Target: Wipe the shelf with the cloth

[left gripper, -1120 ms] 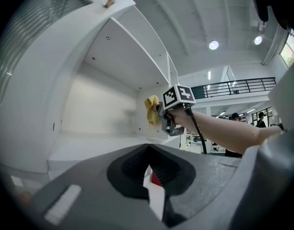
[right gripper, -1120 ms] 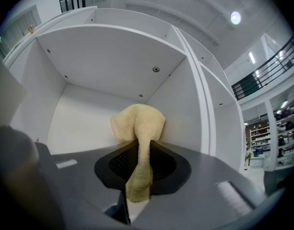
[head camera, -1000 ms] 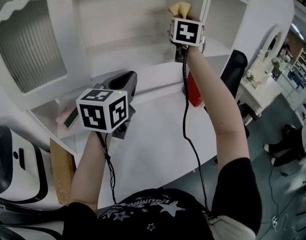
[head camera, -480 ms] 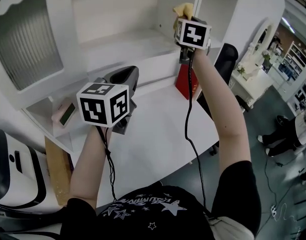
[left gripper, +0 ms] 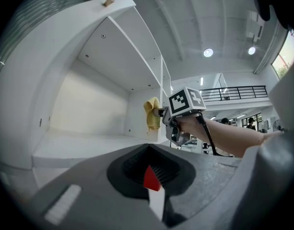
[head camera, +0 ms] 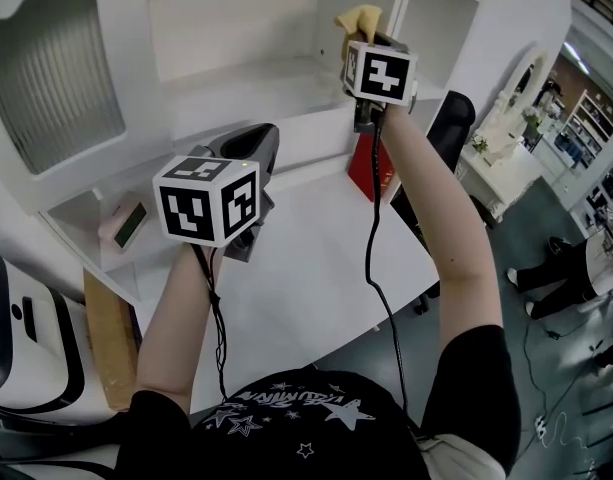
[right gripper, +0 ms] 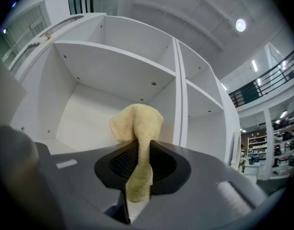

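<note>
Head view: the cloth (head camera: pixel 362 18) is a pale yellow, fuzzy terry bunch, raised at the front edge of the white shelf (head camera: pixel 236 98), beside the upright divider. It is pinched in the right gripper (head camera: pixel 364 36). The left gripper (head camera: pixel 248 150) hangs lower, over the desk (head camera: pixel 306 268). A low side compartment holds a small pinkish device (head camera: pixel 126 226).

Left gripper view: the jaws meet with nothing between them; the cloth (left gripper: pixel 151 114) droops from the right gripper (left gripper: pixel 162 113) at the mouth of the wide compartment.

Right gripper view: the jaws are clamped on the cloth (right gripper: pixel 137 126) – a rounded bunch above, a narrow tail below.
</note>
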`<state>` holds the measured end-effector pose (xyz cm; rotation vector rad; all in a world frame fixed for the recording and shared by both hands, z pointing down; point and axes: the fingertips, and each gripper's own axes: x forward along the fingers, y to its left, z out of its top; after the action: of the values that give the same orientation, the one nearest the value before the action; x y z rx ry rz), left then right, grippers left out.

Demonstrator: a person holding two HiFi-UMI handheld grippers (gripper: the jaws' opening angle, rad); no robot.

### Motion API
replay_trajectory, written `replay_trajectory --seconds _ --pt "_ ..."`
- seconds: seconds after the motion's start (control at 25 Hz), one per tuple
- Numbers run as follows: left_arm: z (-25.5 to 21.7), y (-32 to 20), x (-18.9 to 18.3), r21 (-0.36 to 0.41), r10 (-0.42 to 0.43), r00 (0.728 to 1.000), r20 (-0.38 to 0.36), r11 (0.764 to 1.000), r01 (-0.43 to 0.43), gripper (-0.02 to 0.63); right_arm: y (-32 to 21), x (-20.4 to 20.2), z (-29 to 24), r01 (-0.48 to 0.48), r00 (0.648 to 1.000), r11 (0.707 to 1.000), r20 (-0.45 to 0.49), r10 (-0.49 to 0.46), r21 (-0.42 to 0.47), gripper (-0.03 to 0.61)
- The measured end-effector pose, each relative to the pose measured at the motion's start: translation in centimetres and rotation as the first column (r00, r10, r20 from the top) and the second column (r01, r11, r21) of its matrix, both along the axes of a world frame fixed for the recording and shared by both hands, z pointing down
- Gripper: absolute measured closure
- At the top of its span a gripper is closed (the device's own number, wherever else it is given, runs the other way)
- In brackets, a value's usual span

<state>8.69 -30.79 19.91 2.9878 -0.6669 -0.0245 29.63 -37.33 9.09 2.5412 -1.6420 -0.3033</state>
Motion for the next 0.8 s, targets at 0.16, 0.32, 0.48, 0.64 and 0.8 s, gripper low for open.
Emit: replay_trajectory --seconds 0.16,0.32,0.48,0.64,0.8 --pt "0.4 -0.7 -0.2 -0.008 -0.033 0.999 0.006 0.999 0.033 0.611 -2.3 -0.8 0.1 0.038 0.999 0.999 -0.011 -0.038 -0.014 0.494" --pt "0.9 -1.4 -0.6 -0.013 -0.062 0.998 0.019 0.998 0.062 0.611 -5.7 -1.3 0.6 0.072 0.997 0.997 -0.001 -0.072 -0.032 0.494" --pt "1.4 -2.0 -1.2 -0.029 -0.081 0.997 0.017 0.996 0.082 0.611 -9.3 -1.6 1.3 0.094 0.995 0.993 -0.010 -0.095 -0.069 0.494" --pt "1.6 -3.0 -1.4 -0.031 -0.107 0.994 0.023 0.994 0.108 0.611 -12.1 -0.9 1.6 0.079 0.996 0.992 -0.029 -0.082 -0.102 0.494" --pt "2.0 -3.7 -1.6 -0.037 -0.125 0.992 0.027 0.991 0.126 0.611 -14.7 -0.2 1.8 0.073 0.997 0.989 -0.025 -0.076 -0.129 0.494"
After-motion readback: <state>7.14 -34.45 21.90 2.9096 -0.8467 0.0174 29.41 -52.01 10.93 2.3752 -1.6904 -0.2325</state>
